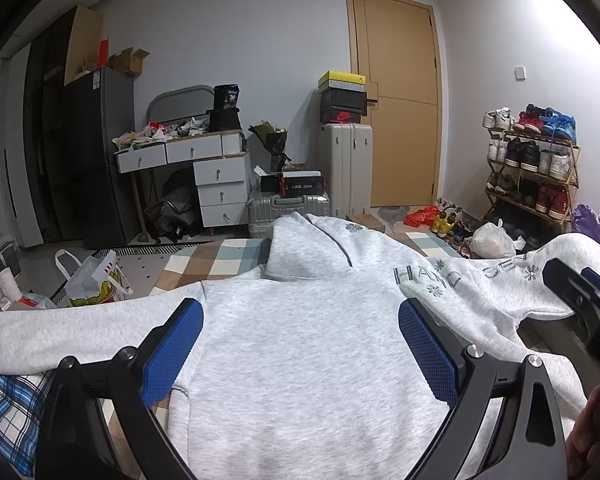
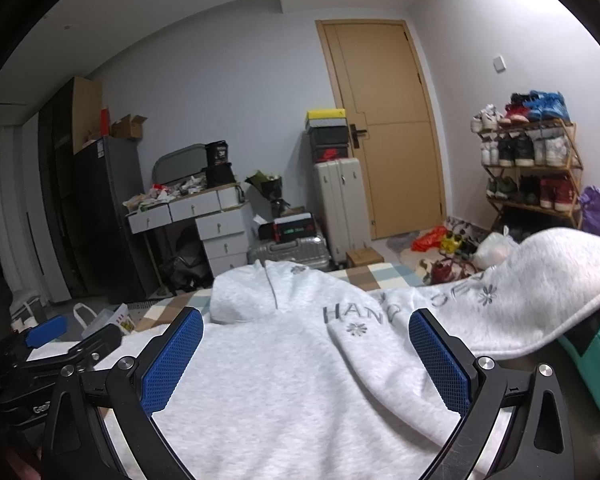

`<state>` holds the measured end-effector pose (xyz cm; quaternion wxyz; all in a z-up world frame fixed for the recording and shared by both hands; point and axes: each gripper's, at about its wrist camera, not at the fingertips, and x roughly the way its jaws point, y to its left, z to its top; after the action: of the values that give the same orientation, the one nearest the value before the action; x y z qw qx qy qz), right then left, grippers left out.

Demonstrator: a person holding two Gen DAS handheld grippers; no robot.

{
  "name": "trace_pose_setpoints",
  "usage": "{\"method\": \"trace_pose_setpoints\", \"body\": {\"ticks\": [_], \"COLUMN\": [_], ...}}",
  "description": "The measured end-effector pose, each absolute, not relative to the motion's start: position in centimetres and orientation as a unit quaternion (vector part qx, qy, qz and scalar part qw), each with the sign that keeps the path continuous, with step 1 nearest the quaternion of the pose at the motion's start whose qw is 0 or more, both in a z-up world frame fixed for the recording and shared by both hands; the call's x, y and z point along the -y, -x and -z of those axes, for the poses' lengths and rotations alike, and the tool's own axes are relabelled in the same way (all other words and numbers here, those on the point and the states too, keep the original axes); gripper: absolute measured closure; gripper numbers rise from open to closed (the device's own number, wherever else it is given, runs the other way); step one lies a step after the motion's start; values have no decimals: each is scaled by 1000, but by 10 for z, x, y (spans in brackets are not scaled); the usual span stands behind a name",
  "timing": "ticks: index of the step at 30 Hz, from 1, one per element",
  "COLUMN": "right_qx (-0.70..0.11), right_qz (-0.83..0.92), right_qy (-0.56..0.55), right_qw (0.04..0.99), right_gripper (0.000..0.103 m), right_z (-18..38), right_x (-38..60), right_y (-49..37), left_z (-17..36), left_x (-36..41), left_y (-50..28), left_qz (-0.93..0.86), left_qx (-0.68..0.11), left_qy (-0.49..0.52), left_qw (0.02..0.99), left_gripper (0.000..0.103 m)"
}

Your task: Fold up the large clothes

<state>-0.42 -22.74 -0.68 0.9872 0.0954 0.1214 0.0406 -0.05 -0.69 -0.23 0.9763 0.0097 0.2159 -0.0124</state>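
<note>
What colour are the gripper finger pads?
Blue pads, clearest in the right wrist view.

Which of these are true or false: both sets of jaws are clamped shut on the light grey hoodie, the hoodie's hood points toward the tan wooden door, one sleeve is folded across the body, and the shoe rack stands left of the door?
1. Both grippers grip the light grey hoodie. False: the left gripper and right gripper are open, jaws apart.
2. Its hood points toward the tan wooden door. True.
3. The lettered sleeve lies folded across the body. True.
4. The wooden shoe rack stands left of the door. False: right.
</note>
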Motion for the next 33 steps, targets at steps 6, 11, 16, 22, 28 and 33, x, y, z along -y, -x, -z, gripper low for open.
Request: {"method": "trace_pose_setpoints", "body": {"ticks": [6, 11, 16, 22, 28, 33], "right_qx": [-161, -190, -202, -235, -266, -276], "right_qz": [-24, 63, 149, 144, 165, 197], "right_qy": [-179, -237, -313, -469, -472, -422], "right_qw": [970, 951, 916, 839, 824, 841], "right_gripper": [0, 0, 0, 0, 33, 80], "right_z": [5, -3, -12, 21, 39, 22], "right_x": [294, 413, 529, 623, 644, 648], "right_y": [-2, 14, 46, 62, 45, 24], "left_z": [10, 10, 13, 18, 21, 21], "left_x": [19, 25, 31, 37, 42, 43], "left_y": [1, 6, 3, 1, 2, 1], "left_qz": [37, 49, 53, 53, 50, 47], "left_qx": [-236, -233, -241, -251, -257, -258], "left_qy": [-38, -55, -66, -72, -87, -94], "left_qw": [970, 970, 967, 964, 961, 960], "left_gripper": [7, 7, 7, 7, 7, 7]}}
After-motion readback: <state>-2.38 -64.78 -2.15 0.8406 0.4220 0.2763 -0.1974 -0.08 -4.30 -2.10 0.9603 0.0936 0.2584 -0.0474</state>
